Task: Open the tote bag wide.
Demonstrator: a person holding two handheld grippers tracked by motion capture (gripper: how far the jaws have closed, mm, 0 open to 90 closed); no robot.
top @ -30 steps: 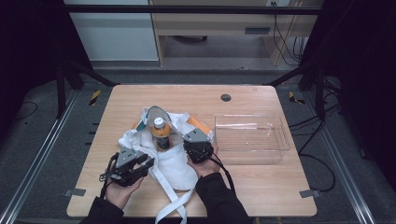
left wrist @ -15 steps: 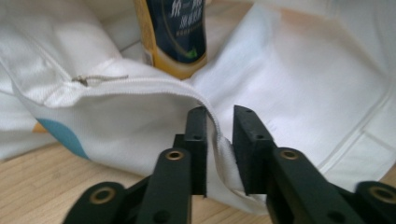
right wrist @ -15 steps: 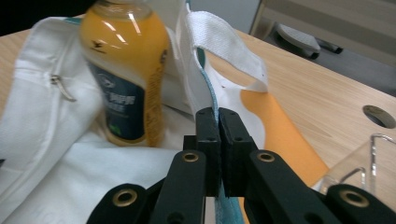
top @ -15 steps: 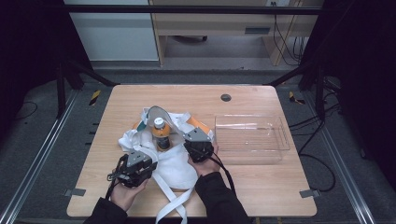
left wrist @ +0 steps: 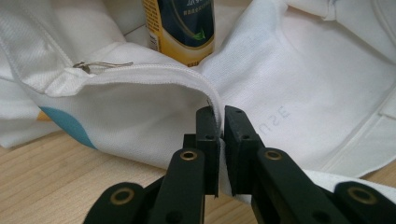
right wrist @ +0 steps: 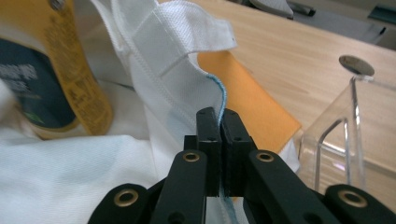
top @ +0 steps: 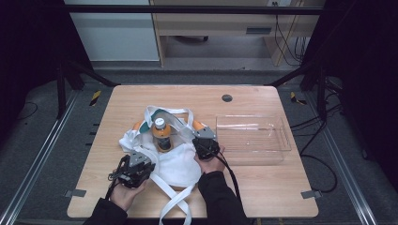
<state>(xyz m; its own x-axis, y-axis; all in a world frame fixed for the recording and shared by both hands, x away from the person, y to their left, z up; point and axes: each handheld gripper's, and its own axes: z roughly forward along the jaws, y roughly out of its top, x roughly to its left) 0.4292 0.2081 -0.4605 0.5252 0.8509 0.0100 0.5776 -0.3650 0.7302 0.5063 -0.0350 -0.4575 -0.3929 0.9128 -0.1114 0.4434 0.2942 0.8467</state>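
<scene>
- High view: both hands reach in from the table's point(top: 281, 192) near edge; left gripper point(top: 141, 159) and right gripper point(top: 204, 138) flank the white bag point(top: 180, 164), mid-table.
- Left jaws, just closing, now clench the bag's hem; right jaws clamp its edge, as before.
- Bottle point(top: 162, 133) stands inside.

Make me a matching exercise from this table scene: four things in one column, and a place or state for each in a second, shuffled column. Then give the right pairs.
Things
1. bottle
2. tray
3. left gripper
4. right gripper

Places or states
A. clear and empty, right of the bag
B. upright in the middle of the bag
C. shut on the bag's edge by the orange patch
D. shut on the bag's rim in front of the bottle

Pairs: 1-B, 2-A, 3-D, 4-C
</scene>
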